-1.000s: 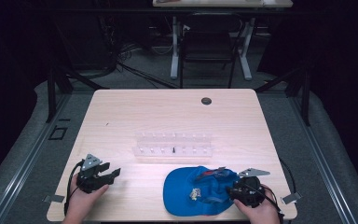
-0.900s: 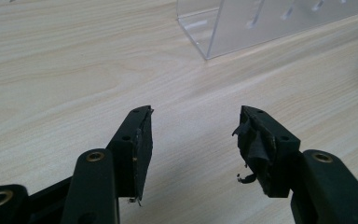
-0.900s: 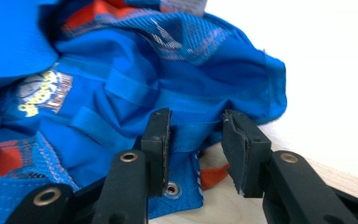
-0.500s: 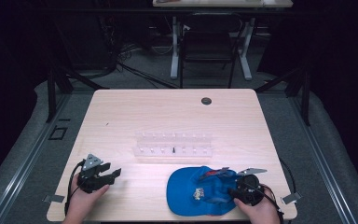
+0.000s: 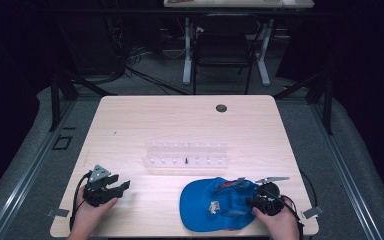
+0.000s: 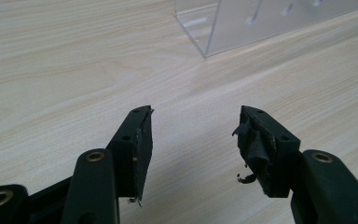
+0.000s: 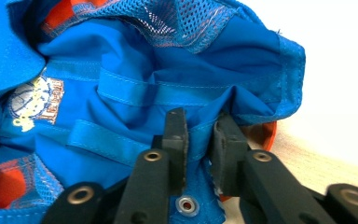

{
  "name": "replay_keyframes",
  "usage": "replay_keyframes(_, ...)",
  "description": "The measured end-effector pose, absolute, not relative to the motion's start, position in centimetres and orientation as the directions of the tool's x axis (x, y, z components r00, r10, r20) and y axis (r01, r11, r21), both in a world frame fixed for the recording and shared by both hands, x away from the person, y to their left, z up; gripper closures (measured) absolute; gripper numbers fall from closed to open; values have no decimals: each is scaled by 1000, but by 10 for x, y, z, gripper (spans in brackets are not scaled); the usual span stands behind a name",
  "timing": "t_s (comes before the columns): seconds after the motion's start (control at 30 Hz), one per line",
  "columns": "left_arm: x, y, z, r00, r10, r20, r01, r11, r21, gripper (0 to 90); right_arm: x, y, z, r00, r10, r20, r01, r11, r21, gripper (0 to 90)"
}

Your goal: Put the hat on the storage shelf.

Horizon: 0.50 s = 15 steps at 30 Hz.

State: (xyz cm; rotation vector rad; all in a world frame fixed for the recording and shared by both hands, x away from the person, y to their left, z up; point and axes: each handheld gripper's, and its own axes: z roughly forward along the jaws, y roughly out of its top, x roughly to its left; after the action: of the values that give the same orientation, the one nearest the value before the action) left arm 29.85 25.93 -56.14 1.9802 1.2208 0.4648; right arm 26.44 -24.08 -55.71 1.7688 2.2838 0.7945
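Observation:
A blue cap (image 5: 215,205) with orange mesh lies upside down near the table's front right edge. Its inside, with a yellow emblem, faces up (image 7: 168,70). My right gripper (image 5: 252,202) is at the cap's right side. Its jaws have just been closing, and a fold of the cap's blue band is pinched between the pads (image 7: 200,121). My left gripper (image 5: 122,186) rests on the table at the front left, open with only bare wood between its jaws (image 6: 196,112).
A clear plastic rack (image 5: 186,155) with small pegs stands across the middle of the wooden table (image 5: 180,120), and its corner rises ahead of the left gripper (image 6: 242,23). A small dark round disc (image 5: 221,108) lies near the far edge.
The right gripper's jaws have narrowed onto the cap's rear band, and the cap has shifted slightly. The left gripper has stayed where it was.

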Motion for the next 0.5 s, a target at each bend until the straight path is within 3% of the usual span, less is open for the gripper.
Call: replay_keyframes(0.5,298,260,-563,472,878,-82,612,-259,748,453,268,-256,-545,-238,925,295,900,95,426,867)
